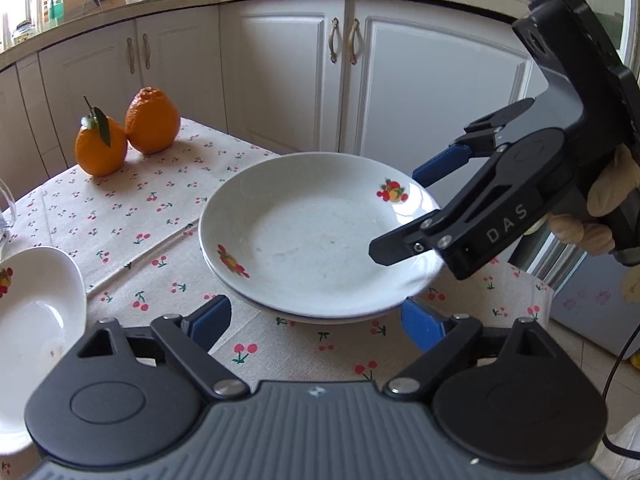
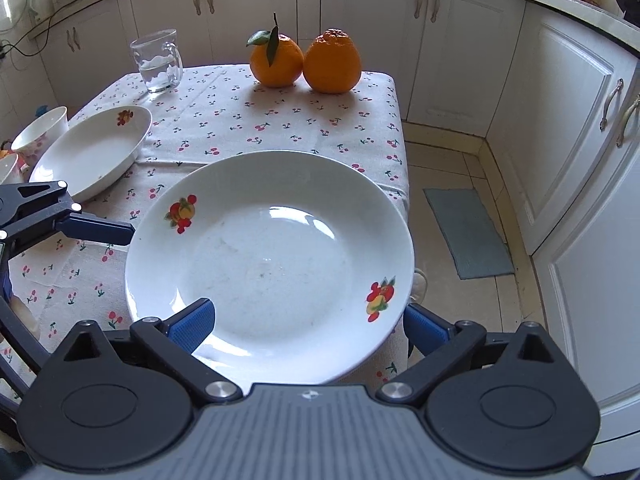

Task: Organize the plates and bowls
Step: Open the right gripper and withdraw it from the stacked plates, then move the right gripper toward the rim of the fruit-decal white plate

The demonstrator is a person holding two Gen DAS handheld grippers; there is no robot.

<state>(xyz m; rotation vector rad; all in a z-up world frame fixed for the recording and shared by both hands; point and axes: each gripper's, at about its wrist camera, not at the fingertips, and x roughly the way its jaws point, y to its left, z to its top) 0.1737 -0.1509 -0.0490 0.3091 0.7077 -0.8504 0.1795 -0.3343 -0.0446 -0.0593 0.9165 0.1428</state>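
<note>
In the left wrist view, a white plate [image 1: 316, 232] with fruit prints sits stacked on a second plate [image 1: 332, 317], whose rim peeks out underneath, on the cherry-print tablecloth [image 1: 160, 208]. The left gripper [image 1: 316, 320] hangs just short of the plate's near rim, its blue pads spread wide with nothing between them. The right gripper [image 1: 400, 212] reaches in over the plate's right edge, held by a gloved hand [image 1: 600, 216]; its jaws are released, one finger above the rim and one beyond it. Two oranges [image 1: 128, 132] stand well behind the plate to the left, and a white bowl [image 1: 36, 320] lies left of it.

In the right wrist view, the plate [image 2: 272, 264] lies between the right gripper's [image 2: 308, 324] parted fingers, neither pad pressing it. The left gripper [image 2: 96, 228] shows beside the plate's left rim. The bowl [image 2: 92, 152] and a glass mug [image 2: 158, 62] lie beyond, to the plate's left.
</note>
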